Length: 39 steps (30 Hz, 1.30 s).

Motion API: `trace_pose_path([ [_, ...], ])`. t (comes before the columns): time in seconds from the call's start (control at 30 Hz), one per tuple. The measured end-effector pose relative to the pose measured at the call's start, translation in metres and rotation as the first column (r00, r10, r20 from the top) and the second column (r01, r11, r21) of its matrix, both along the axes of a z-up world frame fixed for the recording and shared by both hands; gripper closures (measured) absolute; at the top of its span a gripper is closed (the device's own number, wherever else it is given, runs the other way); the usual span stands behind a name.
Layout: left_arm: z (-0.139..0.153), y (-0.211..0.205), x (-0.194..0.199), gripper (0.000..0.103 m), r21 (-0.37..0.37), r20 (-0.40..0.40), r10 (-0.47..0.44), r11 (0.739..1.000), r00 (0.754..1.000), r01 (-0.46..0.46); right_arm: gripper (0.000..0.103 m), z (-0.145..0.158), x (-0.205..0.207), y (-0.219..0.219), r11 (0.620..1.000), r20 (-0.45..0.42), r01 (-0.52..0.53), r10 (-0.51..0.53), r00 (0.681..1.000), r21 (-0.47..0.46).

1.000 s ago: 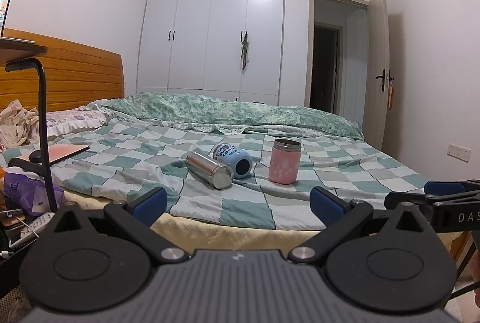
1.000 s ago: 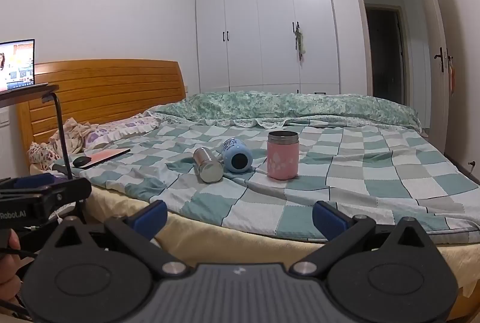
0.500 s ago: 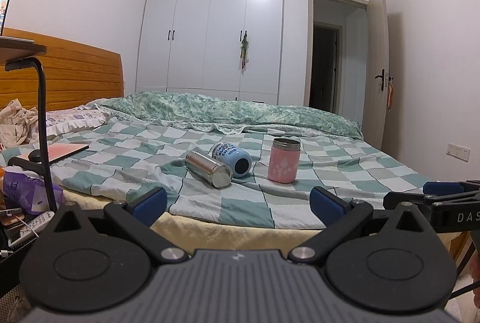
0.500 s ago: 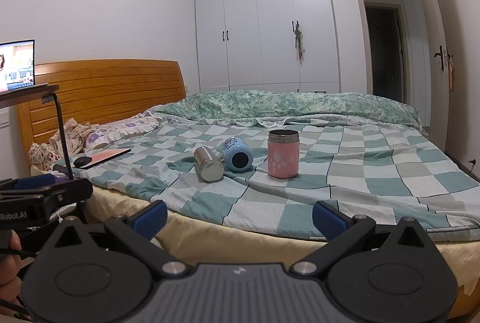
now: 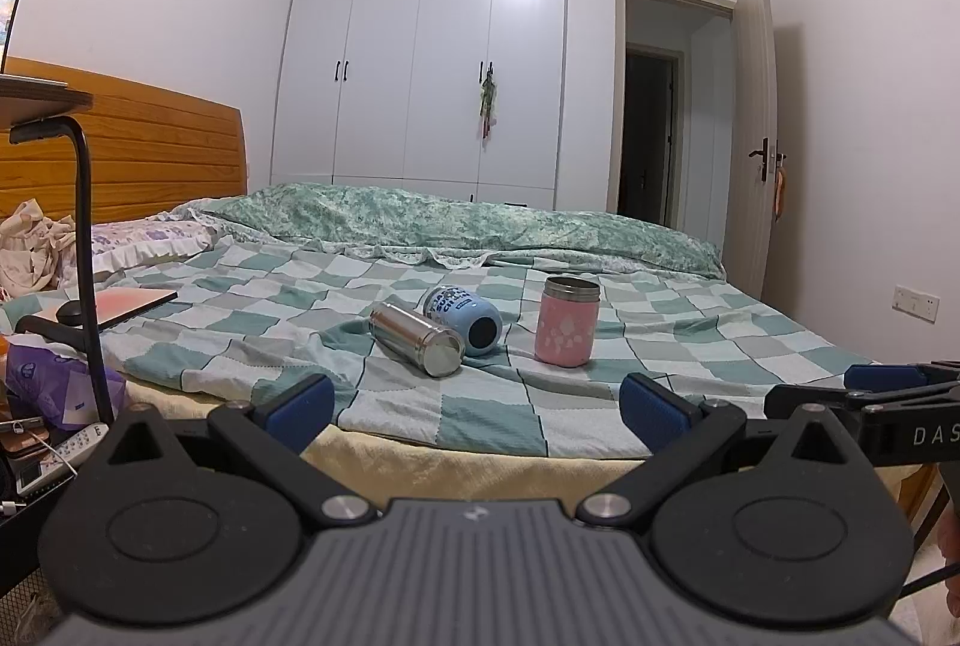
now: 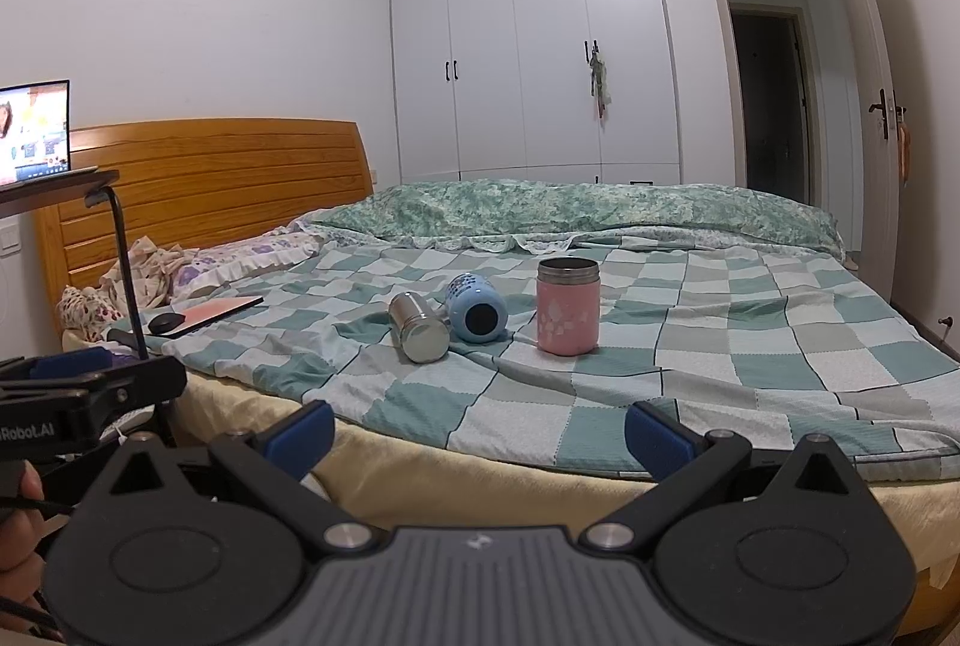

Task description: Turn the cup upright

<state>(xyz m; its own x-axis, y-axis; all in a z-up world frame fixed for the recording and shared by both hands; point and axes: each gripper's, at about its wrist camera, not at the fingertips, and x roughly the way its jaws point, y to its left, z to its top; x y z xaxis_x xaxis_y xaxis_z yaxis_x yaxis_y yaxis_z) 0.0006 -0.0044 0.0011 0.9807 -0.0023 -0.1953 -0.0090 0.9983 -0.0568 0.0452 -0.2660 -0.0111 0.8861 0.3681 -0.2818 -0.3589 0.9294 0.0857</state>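
Note:
Three cups are on the checked bedspread (image 5: 456,412). A steel cup (image 5: 416,330) (image 6: 418,326) lies on its side. A light blue cup (image 5: 463,312) (image 6: 476,307) lies on its side beside it, touching it. A pink cup (image 5: 567,320) (image 6: 567,306) stands upright to their right. My left gripper (image 5: 474,404) is open and empty, in front of the bed's near edge. My right gripper (image 6: 477,429) is open and empty, also short of the bed. Each gripper shows at the edge of the other's view.
A black lamp arm (image 5: 84,250) and a cluttered side table (image 5: 36,442) stand at the left. A pink notebook and a black mouse (image 6: 207,315) lie on the bed's left side. A folded duvet (image 6: 570,214) lies at the far side. A door (image 5: 759,124) stands open at the right.
Both grippers have drifted slightly toward the bed; the cups look a little nearer. Nothing was taken hold of and the cups have not moved.

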Motion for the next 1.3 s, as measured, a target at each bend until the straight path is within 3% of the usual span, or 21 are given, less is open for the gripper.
trace_pose_path([
  [1.3,0.0010,0.0033,-0.0004,0.000,0.000,0.010,0.001,1.000,1.000,-0.001,0.000,0.0043,-0.0001,-0.0034,1.000,0.013,0.004,-0.004,1.000,-0.004],
])
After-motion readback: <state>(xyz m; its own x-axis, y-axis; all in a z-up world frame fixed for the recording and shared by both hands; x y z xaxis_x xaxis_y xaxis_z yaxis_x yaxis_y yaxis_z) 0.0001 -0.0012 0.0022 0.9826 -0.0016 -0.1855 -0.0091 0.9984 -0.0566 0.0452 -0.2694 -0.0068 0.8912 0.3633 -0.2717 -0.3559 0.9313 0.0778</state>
